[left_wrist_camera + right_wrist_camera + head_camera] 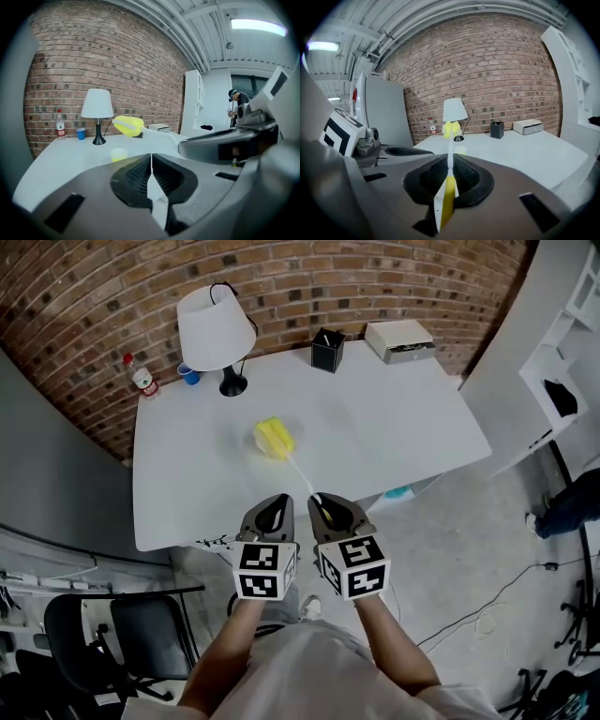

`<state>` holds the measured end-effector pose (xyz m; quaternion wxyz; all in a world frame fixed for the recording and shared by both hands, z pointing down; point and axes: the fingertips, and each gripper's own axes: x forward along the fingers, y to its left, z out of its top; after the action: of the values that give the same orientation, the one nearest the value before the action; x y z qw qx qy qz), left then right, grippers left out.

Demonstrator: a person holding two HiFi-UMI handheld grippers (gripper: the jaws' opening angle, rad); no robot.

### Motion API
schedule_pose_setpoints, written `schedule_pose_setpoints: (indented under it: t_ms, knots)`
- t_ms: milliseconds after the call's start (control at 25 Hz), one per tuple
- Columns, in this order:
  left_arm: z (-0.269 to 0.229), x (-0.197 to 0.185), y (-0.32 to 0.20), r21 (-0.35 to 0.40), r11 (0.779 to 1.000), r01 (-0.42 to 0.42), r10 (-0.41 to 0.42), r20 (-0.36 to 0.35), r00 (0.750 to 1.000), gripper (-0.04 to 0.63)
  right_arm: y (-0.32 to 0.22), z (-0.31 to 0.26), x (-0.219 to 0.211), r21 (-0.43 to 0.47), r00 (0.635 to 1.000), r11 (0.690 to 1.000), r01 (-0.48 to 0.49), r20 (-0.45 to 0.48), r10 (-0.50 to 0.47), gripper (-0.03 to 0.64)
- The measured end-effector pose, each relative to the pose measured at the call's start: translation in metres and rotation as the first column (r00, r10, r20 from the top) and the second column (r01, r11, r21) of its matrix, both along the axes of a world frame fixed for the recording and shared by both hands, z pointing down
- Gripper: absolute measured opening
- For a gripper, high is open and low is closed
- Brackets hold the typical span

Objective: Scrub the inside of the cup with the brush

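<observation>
Rough brick wall — smooth matt table, spongy-headed plastic brush

We hold both grippers out in front of us, side by side and close together, pointing forward and a little downward. Our left forearm and right forearm run almost parallel behind them. The left gripper has its jaws pressed together with nothing between them. The right gripper has its jaws clamped on the thin handle of the brush, which sticks out ahead of the tips.
</observation>
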<state>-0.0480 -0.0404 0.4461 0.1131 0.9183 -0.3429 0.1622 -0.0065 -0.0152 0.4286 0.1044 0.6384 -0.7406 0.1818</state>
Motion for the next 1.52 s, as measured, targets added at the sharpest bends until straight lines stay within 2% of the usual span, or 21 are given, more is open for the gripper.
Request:
schedule_pose_setpoints:
  t_ms: [600, 920, 1320, 1440, 1520]
  knots:
    - [0.05, 0.002, -0.091, -0.031, 1.0, 0.001, -0.001, 0.012, 1.0, 0.01, -0.084, 0.013, 0.011, -0.032, 1.0, 0.999, 0.0, -0.028, -0.001, 0.029]
    - [0.082, 0.006, -0.119, -0.062, 0.998, -0.004, 0.005, 0.012, 1.0, 0.046, -0.109, 0.02, 0.015, -0.032, 0.999, 0.999, -0.001, -0.047, 0.0, 0.029]
    - [0.116, 0.011, -0.142, -0.09, 0.996, -0.007, 0.01, 0.04, 0.999, 0.132, -0.137, 0.024, 0.017, -0.005, 0.998, 1.0, 0.011, -0.062, -0.011, 0.029]
    - [0.124, 0.01, -0.15, -0.101, 0.995, 0.003, 0.001, 0.04, 0.999, 0.182, -0.144, 0.026, 0.019, -0.002, 0.998, 1.0, 0.014, -0.065, -0.014, 0.029]
    - [0.131, 0.013, -0.152, -0.117, 0.993, -0.011, 0.016, 0.041, 0.999, 0.242, -0.148, 0.028, 0.019, -0.002, 0.998, 1.0, 0.015, -0.065, -0.015, 0.028]
